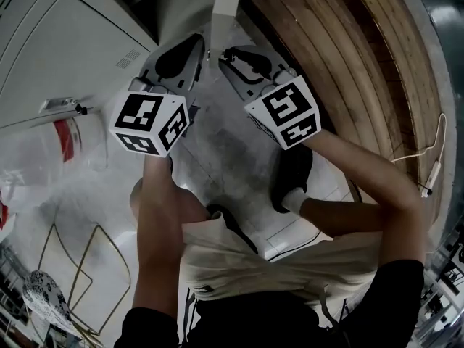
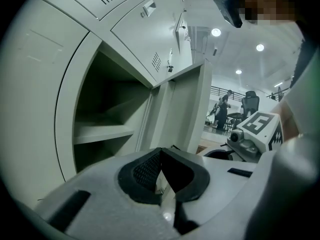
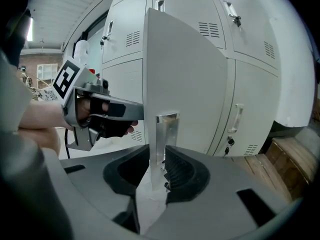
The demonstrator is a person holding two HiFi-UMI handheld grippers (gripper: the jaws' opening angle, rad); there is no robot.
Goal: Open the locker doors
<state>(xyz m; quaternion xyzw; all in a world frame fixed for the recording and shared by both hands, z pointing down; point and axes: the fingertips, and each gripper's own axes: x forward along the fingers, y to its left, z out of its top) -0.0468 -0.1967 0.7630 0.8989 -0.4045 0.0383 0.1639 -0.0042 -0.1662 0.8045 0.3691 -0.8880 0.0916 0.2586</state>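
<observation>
Jaws of the right gripper (image 3: 157,159) grip the free edge of the open locker door (image 3: 190,79) at its metal handle (image 3: 166,131). Left gripper (image 2: 160,153) jaws are pressed together, on the door's other side, facing the opened compartment (image 2: 107,109) and its shelf (image 2: 102,132).

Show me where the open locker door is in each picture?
Head view: the locker door is the white strip at top centre.
Left gripper view: upright panel at centre, right of the open compartment.
Right gripper view: big middle panel, its edge in the right claw.
Shared landmark: the lockers' vent slots.
</observation>
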